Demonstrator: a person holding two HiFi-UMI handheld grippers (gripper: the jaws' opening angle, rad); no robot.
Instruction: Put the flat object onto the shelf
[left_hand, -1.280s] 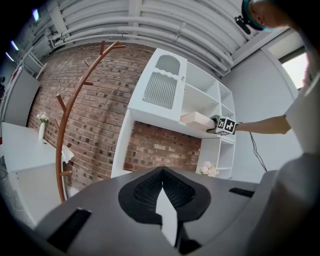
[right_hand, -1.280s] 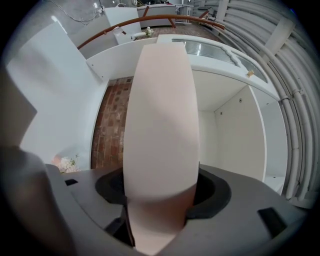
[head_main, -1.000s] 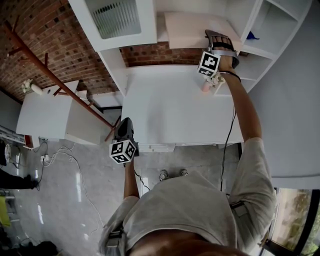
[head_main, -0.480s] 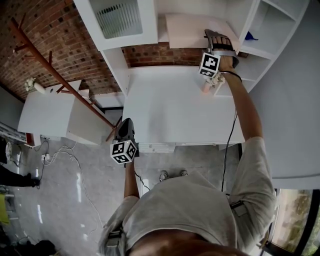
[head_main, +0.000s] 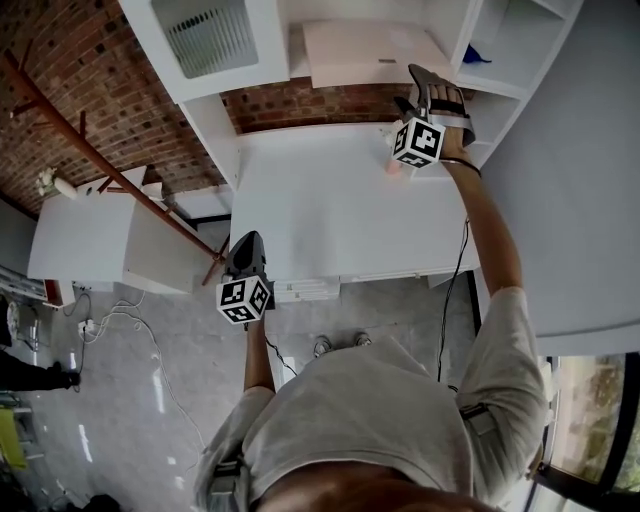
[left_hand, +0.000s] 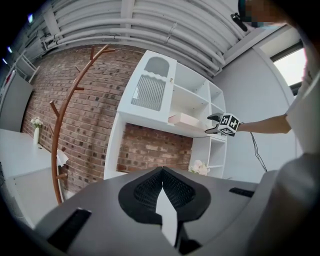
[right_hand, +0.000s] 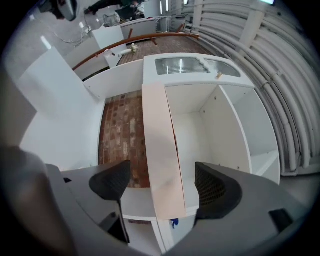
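The flat object (head_main: 365, 50) is a pale pink slab that lies on a shelf board of the white shelf unit (head_main: 215, 110). My right gripper (head_main: 425, 80) is held level just off the slab's near end. In the right gripper view the flat object (right_hand: 162, 150) runs between the jaws of this gripper (right_hand: 164, 184); they have just been opening and stand wide, with neither pad touching it. My left gripper (head_main: 248, 245) hangs low at the desk's front edge, jaws shut (left_hand: 162, 192) on nothing. From there the flat object (left_hand: 184, 119) and the right gripper (left_hand: 225, 125) show far ahead.
A white desk (head_main: 320, 210) stands under the shelf against a brick wall, with a small bunch of pale flowers (left_hand: 200, 167) at its back right. A small blue thing (head_main: 478, 55) sits in a right compartment. A brown coat rack (left_hand: 60, 130) stands at the left.
The right gripper has drawn back a little from the flat object, which stays on the shelf. The left gripper hangs in about the same place.
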